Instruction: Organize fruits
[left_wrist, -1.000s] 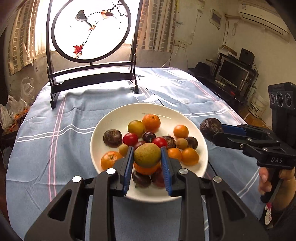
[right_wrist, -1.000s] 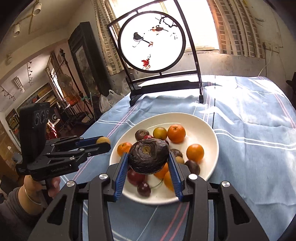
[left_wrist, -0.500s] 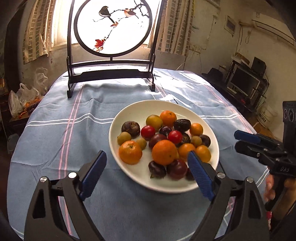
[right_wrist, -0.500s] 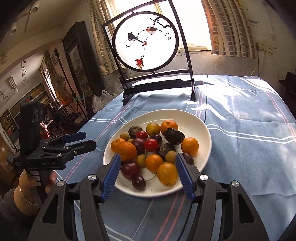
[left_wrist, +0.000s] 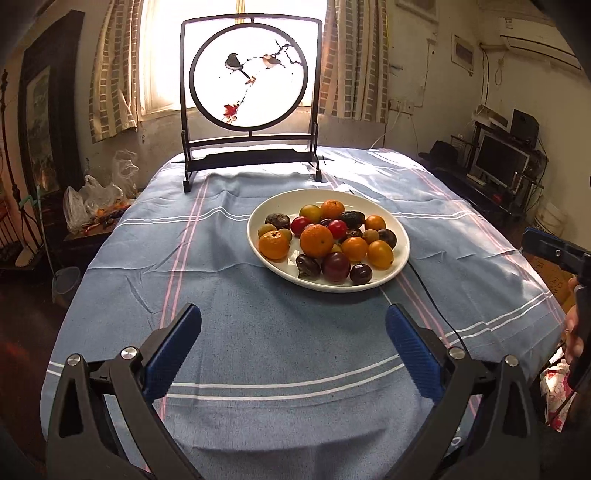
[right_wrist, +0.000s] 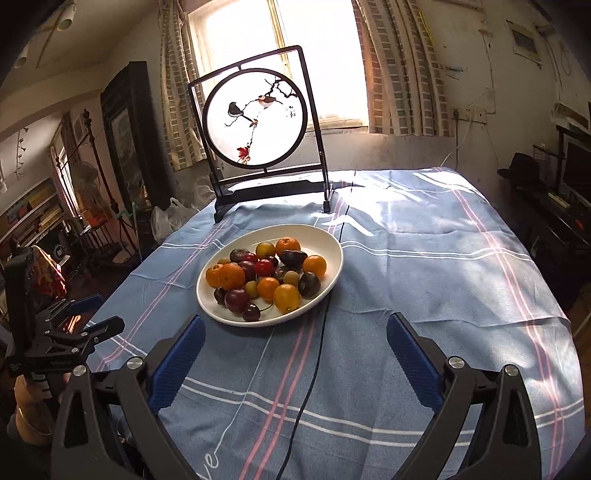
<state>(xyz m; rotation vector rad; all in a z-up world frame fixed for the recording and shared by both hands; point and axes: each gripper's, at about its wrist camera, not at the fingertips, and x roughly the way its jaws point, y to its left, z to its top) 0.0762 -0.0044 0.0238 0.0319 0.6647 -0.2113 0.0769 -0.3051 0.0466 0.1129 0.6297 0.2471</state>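
Observation:
A white plate (left_wrist: 280, 201) (right_wrist: 327, 242) holds several fruits: oranges, red ones, yellow-green ones and dark plums. A large orange (left_wrist: 316, 240) (right_wrist: 232, 276) tops the pile. A dark wrinkled fruit (left_wrist: 352, 218) (right_wrist: 293, 257) lies at the plate's far side. My left gripper (left_wrist: 293, 314) hovers over bare cloth well short of the plate, its jaws opening wide with nothing between them. My right gripper (right_wrist: 295, 321) is also back from the plate, jaws opening and empty. The left gripper (right_wrist: 99, 314) also shows at the right wrist view's left edge, held by a hand.
A blue striped tablecloth (left_wrist: 258, 343) covers the table. A dark-framed round screen with painted birds (left_wrist: 249, 81) (right_wrist: 255, 118) stands at the far edge. A black cable (right_wrist: 314, 354) runs from the plate towards me. Plastic bags (left_wrist: 92, 199) sit left, a TV stand (left_wrist: 502, 162) right.
The left gripper let go of a green-brown fruit and the right let go of the dark wrinkled fruit, both over the plate. Both then opened wide and drew back from the plate.

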